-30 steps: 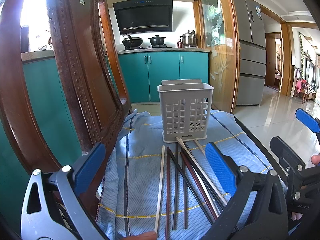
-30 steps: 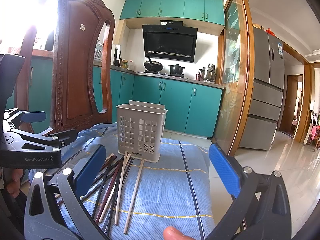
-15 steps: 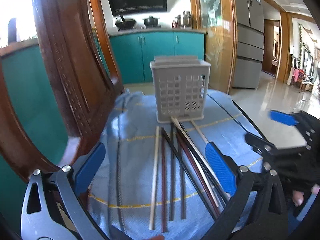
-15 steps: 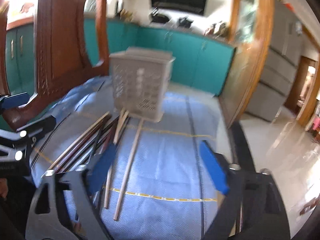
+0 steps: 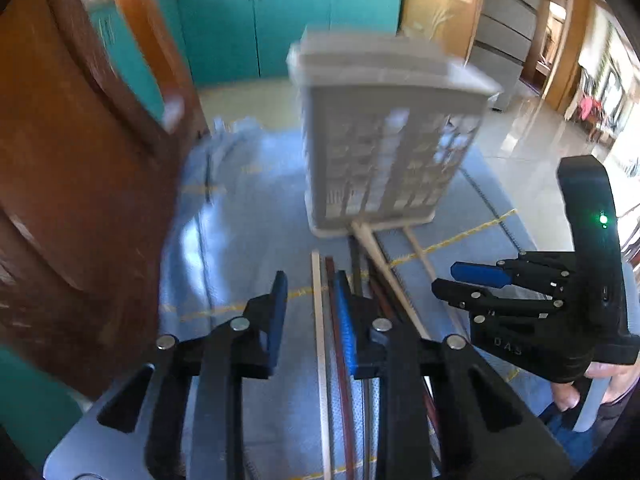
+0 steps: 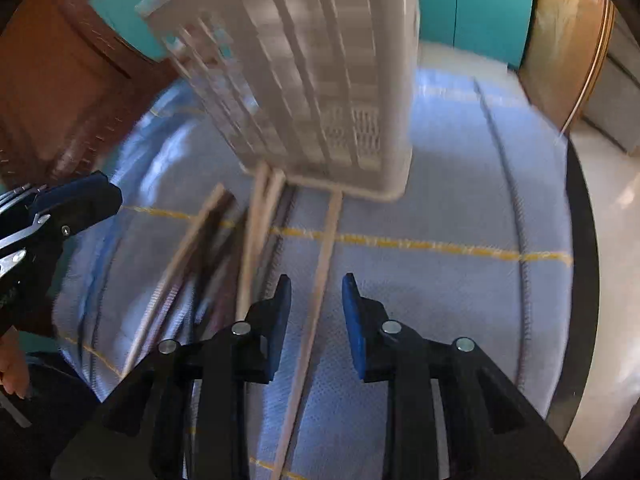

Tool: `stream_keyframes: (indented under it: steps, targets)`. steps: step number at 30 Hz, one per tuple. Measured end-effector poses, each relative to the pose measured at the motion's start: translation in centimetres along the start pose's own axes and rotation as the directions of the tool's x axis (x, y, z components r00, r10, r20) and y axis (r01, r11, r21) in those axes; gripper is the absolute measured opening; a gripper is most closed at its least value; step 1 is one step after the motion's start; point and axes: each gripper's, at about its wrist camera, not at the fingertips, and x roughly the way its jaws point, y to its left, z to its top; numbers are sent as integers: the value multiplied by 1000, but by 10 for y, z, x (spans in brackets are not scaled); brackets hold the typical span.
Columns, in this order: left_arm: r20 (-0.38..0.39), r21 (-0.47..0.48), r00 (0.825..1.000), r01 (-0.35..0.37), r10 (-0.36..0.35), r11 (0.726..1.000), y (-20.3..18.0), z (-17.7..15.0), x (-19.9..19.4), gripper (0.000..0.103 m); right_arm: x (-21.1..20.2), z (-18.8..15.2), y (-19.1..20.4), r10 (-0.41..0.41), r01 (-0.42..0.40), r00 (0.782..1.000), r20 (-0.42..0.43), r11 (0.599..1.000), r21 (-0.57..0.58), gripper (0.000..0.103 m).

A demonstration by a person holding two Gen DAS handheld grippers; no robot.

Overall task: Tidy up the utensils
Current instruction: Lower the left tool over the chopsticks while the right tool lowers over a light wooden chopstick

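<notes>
Several chopsticks (image 5: 380, 272), pale and dark, lie fanned on a blue cloth in front of a white slotted utensil basket (image 5: 384, 140). My left gripper (image 5: 311, 304) points down over them, its jaws closing with a pale chopstick (image 5: 319, 320) and a dark red one in the gap, neither pinched. In the right wrist view the basket (image 6: 320, 80) looms close. My right gripper (image 6: 316, 300) is also closing, and a single pale chopstick (image 6: 322, 272) runs loose between its pads. Each gripper shows in the other view: right (image 5: 480, 280), left (image 6: 72, 200).
The blue cloth (image 5: 240, 240) covers the table, whose dark rim (image 6: 576, 280) curves along the right. A carved wooden chair back (image 5: 80, 160) stands close at the left. Teal cabinets and a tiled floor lie beyond. A hand (image 5: 568, 396) holds the right gripper.
Both grippers have tipped downward and come in low over the chopsticks. Their jaws have narrowed from wide apart. The basket fills more of each view, and the frames are now motion-blurred.
</notes>
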Motion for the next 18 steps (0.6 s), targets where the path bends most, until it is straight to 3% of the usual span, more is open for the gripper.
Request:
stream_keyframes:
  steps: [3, 4, 5, 6, 12, 18]
  targets:
    - [-123, -70, 991, 40, -48, 997, 5, -8, 25, 25, 10, 4, 6, -47, 47, 999, -2, 998, -33, 27]
    - [-132, -78, 989, 50, -60, 996, 4, -8, 28, 25, 11, 3, 11, -71, 71, 997, 0, 996, -55, 19]
    - [-140, -80, 988, 54, -65, 995, 1, -10, 31, 25, 12, 2, 14, -96, 96, 995, 0, 993, -73, 11]
    - [-140, -72, 988, 49, -59, 996, -1, -11, 31, 25, 13, 1, 16, -98, 97, 995, -3, 992, -81, 10]
    - [-135, -49, 991, -1, -6, 999, -5, -17, 35, 25, 1, -14, 15, -165, 164, 986, -4, 980, -109, 9]
    - [-149, -60, 988, -60, 50, 996, 9, -24, 42, 25, -4, -22, 0, -160, 158, 987, -17, 984, -86, 9]
